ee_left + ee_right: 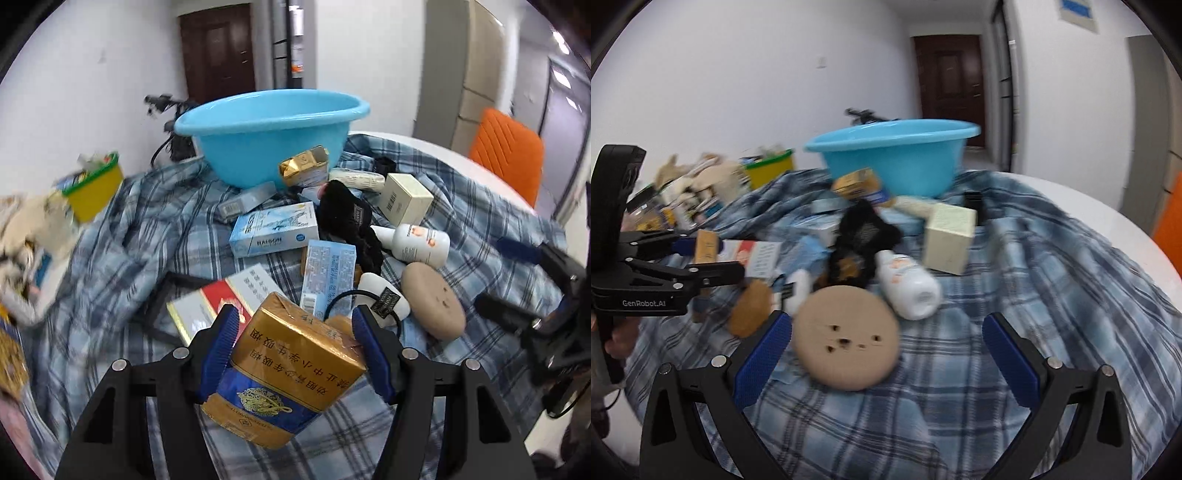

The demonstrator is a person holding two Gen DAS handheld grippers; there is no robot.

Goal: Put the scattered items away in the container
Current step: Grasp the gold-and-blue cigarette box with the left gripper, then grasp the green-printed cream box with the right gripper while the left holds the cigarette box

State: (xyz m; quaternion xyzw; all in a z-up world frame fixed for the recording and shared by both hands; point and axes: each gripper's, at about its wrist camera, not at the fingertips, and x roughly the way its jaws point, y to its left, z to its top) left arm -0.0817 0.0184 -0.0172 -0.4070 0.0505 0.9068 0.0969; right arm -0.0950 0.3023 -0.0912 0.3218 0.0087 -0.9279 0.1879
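My left gripper [295,325] is shut on a gold and blue cigarette pack [295,365] and holds it above the plaid cloth [122,236]. The blue plastic basin [269,125] stands at the back, also in the right wrist view [897,155]. My right gripper [886,343] is open, with a round tan disc [847,338] between its fingers, near the left one. The left gripper with its pack also shows in the right wrist view [709,254]. Scattered items lie between: a light blue box [273,230], a white bottle [417,240], a cream box [406,197], a black pouch [347,218].
A yellow tub with a green rim [96,188] and a pile of clutter sit at the left. An orange chair [506,147] stands beyond the white table edge [491,173] at the right. A gold pack [303,166] leans against the basin.
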